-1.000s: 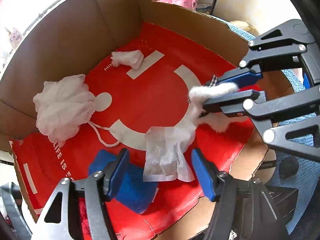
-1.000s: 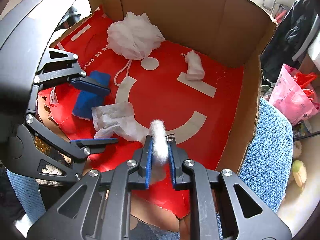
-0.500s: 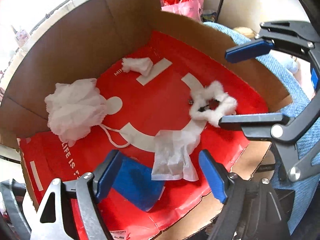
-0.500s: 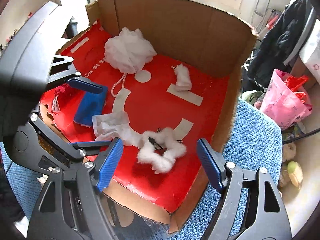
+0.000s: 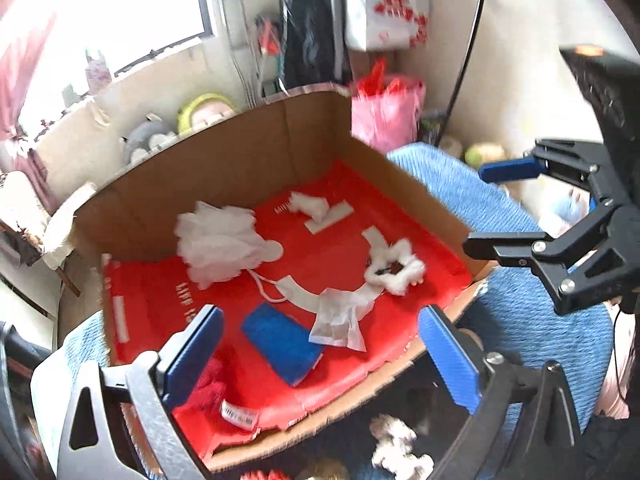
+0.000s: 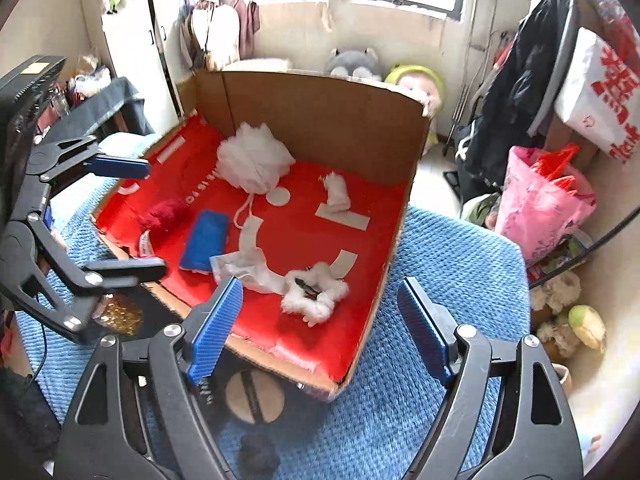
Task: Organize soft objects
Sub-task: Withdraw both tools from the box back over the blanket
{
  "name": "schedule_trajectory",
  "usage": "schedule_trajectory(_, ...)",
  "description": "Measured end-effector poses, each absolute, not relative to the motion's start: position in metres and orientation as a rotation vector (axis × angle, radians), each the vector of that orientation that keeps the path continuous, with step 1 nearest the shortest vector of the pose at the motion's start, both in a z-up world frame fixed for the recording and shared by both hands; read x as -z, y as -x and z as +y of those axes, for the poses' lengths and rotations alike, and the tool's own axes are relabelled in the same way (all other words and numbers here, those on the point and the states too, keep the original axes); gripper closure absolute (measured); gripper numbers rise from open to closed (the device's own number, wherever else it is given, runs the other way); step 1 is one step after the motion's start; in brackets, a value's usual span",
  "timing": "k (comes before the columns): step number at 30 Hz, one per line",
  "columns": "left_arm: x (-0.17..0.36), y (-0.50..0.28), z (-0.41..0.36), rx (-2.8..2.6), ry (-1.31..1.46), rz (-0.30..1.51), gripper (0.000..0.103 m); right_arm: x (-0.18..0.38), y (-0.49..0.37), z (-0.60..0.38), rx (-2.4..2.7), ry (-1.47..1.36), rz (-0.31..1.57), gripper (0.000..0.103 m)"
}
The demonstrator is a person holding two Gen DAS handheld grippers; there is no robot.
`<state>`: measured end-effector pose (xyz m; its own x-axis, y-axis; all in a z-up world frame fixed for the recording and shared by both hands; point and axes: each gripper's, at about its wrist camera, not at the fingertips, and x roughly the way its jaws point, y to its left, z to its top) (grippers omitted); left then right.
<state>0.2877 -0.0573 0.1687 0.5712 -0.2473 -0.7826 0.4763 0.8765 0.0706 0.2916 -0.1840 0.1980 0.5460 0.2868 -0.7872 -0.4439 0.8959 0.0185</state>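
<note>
We hold both grippers above the cardboard box [image 6: 320, 128], jaws opening and empty: left gripper [image 5: 320, 354], right gripper [image 6: 320, 324]. The fluffy white scrunchie [image 6: 316, 294] lies on the red liner [image 6: 304, 216] at five o'clock, released so soft items gather inside.

Left gripper [image 5: 320, 354] tilted downward over the near edge of the cardboard box [image 5: 248, 160], jaws opening, nothing between the pads. Right gripper [image 6: 320, 328] likewise angled down above the box's near rim, jaws opening, empty.
</note>
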Motion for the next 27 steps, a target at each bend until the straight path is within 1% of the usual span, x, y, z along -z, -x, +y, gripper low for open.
schedule_trajectory(1,-0.176,-0.280,-0.053,0.424,-0.277,0.840,0.001,-0.203,-0.284,-0.184,-0.434,0.191,0.878,0.021)
schedule_trajectory(3,-0.187,-0.265,-0.042,0.418,-0.249,0.799,0.000,-0.211,-0.272,-0.184,-0.439,0.190,0.850,0.013)
schedule_trajectory(11,-0.207,-0.199,0.009,0.330,-0.128,0.678,0.000,-0.232,-0.211,-0.181,-0.395,0.202,0.733,0.012)
schedule_trajectory(13,-0.209,-0.178,0.024,0.312,-0.080,0.645,0.000,-0.235,-0.192,-0.181,-0.383,0.194,0.699,0.010)
schedule_trajectory(15,-0.209,-0.159,0.035,0.297,-0.047,0.629,0.000,-0.236,-0.170,-0.182,-0.379,0.177,0.665,0.006)
schedule_trajectory(22,-0.196,-0.092,0.051,0.245,-0.018,0.534,0.000,-0.230,-0.101,-0.186,-0.314,0.141,0.569,0.006)
schedule_trajectory(27,-0.175,-0.053,0.058,0.220,0.025,0.502,0.000,-0.212,-0.068,-0.192,-0.261,0.102,0.555,0.006)
